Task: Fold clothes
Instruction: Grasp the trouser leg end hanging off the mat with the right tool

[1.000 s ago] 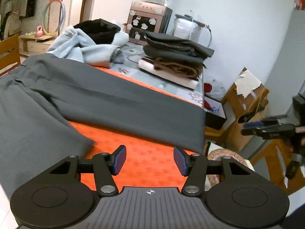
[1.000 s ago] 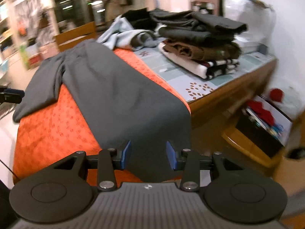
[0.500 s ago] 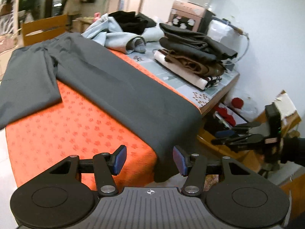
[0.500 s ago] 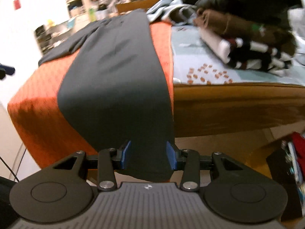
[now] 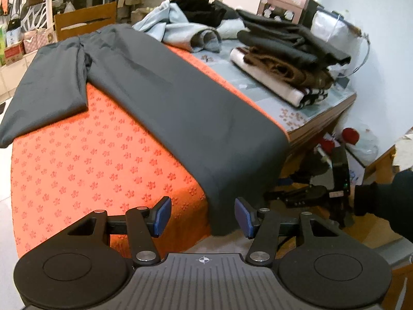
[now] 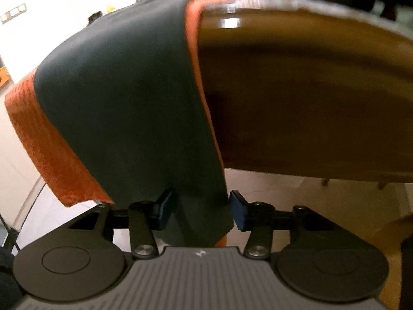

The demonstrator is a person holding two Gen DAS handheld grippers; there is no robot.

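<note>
Two grippers work at the near end of the table (image 5: 322,126), where a pair of dark grey trousers (image 5: 165,95) lies spread across an orange cloth (image 5: 77,165). One trouser leg runs over the table's edge and hangs down in front; the other leg lies off to the left on the cloth. The left gripper (image 5: 202,217) is spread wide, holding nothing, with the hanging hem just ahead of its right finger. The right gripper (image 6: 200,213) sits low beside the table, its fingers apart with the leg's hem between them, the cloth touching or nearly touching both pads. Bare floor shows below the hem. Farther back on the table sit a stack of folded clothes (image 5: 286,56) and a loose heap of light blue and black garments (image 5: 185,25). A wooden chair (image 5: 85,20) stands behind the table.
</note>
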